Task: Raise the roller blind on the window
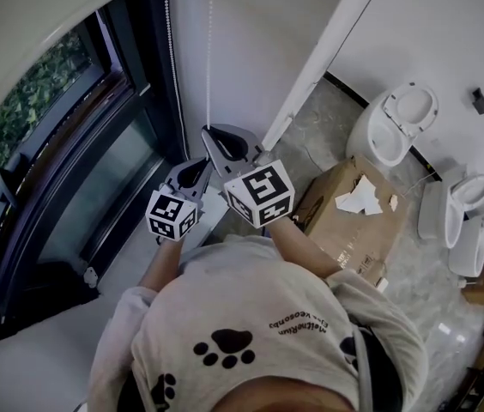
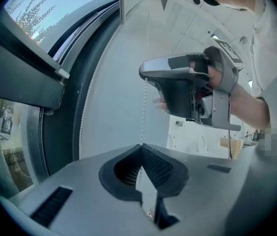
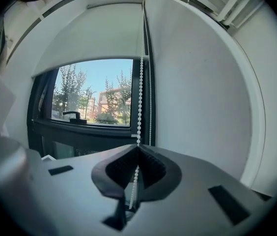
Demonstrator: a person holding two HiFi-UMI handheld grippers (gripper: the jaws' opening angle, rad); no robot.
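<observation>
You see the white roller blind (image 3: pixel 94 33) covering the upper part of the window (image 3: pixel 94 95); its white bead chain (image 3: pixel 140 97) hangs straight beside the dark frame's right edge.

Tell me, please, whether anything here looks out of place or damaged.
Yes: a toilet stands on the floor, seemingly uninstalled, beside a cardboard box with torn scraps on top, and more white fixtures lie nearby.

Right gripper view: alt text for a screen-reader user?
The right claw is shut on a white bead chain running up beside a partly raised roller blind. Below the blind, the window shows trees and blue sky; a white wall fills the right.
</observation>
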